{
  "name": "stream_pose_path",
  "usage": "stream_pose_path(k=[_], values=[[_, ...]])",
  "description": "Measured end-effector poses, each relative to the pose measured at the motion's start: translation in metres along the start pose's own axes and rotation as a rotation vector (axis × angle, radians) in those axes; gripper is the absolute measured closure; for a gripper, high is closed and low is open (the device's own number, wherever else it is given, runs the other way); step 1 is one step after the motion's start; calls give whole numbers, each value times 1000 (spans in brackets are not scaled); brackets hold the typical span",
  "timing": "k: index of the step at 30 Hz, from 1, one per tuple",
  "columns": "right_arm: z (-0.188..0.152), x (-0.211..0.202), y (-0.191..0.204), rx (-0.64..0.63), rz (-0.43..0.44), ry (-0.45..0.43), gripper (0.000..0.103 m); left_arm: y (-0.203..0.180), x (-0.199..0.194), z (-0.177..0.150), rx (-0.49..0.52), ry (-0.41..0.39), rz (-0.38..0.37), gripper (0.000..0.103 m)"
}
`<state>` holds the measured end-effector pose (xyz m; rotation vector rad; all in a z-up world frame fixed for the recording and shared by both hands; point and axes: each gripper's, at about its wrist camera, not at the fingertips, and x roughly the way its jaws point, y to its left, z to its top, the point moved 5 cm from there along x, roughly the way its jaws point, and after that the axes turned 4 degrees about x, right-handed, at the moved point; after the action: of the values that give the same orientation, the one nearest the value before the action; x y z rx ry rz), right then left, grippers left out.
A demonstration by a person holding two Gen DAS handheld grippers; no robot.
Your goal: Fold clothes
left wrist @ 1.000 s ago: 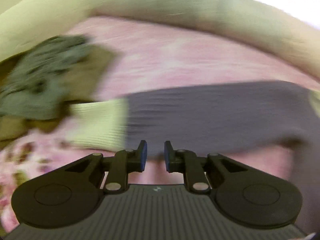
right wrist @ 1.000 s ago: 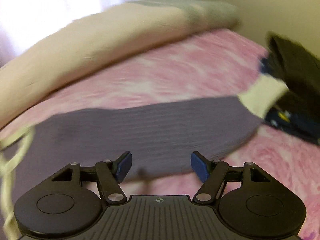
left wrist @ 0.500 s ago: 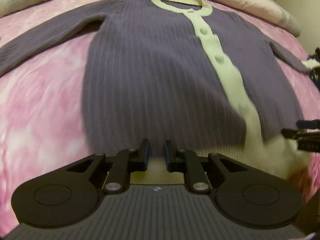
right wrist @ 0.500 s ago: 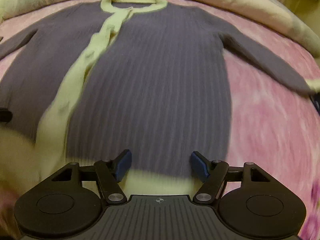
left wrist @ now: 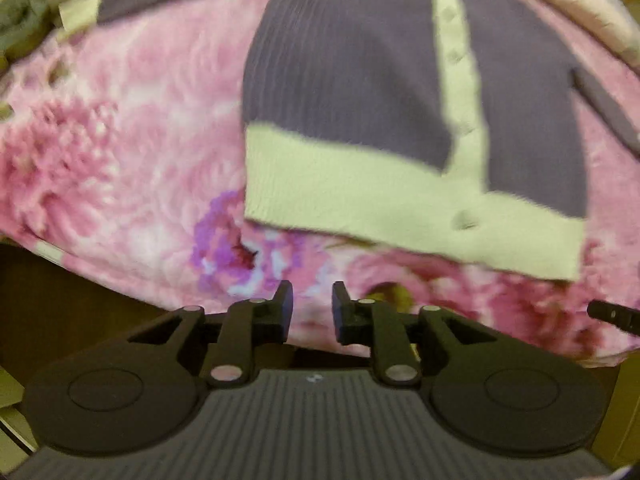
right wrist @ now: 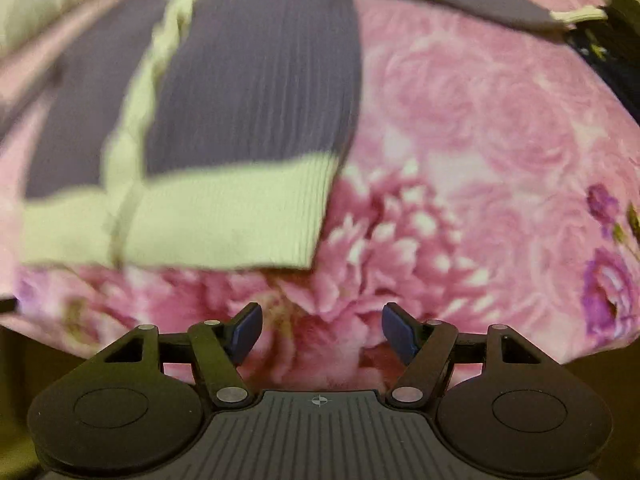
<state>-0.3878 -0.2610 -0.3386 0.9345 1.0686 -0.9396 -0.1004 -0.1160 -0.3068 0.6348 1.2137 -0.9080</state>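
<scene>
Cardigan (left wrist: 344, 60) lies flat on the bed (left wrist: 120, 128), long axis running away from both grippers, hem nearest. Left gripper (left wrist: 312, 312) narrowly parted, empty; right gripper (right wrist: 320, 328) wide, empty; neither touches the hem.

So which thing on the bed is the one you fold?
Look at the pink flowery bedspread. Spread flat on it lies a purple ribbed knit cardigan with sleeves stretched out sideways. Only it has a pale yellow-green band along the bottom and a matching button strip up the front.

Pink floral bed (left wrist: 120, 128) under flat purple cardigan (left wrist: 348, 60), sleeves outspread.
</scene>
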Motion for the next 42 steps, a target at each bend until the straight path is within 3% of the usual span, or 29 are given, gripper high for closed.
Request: stream_pose_path(k=[8, 17, 29, 39, 42], values=[[45, -116, 22, -18, 128, -209, 33, -32, -128, 25, -44, -223, 34, 66], [36, -204, 50, -105, 194, -322, 33, -58, -199, 37, 10, -307, 59, 63], [0, -231, 65, -55, 138, -333, 33, -52, -241, 34, 124, -343, 92, 59], [-47, -228, 102, -6, 101, -292, 33, -14, -244, 0, 192, -316, 74, 59], [-63, -226, 113, -13, 84, -275, 33, -5, -244, -11, 210, -311, 75, 53]])
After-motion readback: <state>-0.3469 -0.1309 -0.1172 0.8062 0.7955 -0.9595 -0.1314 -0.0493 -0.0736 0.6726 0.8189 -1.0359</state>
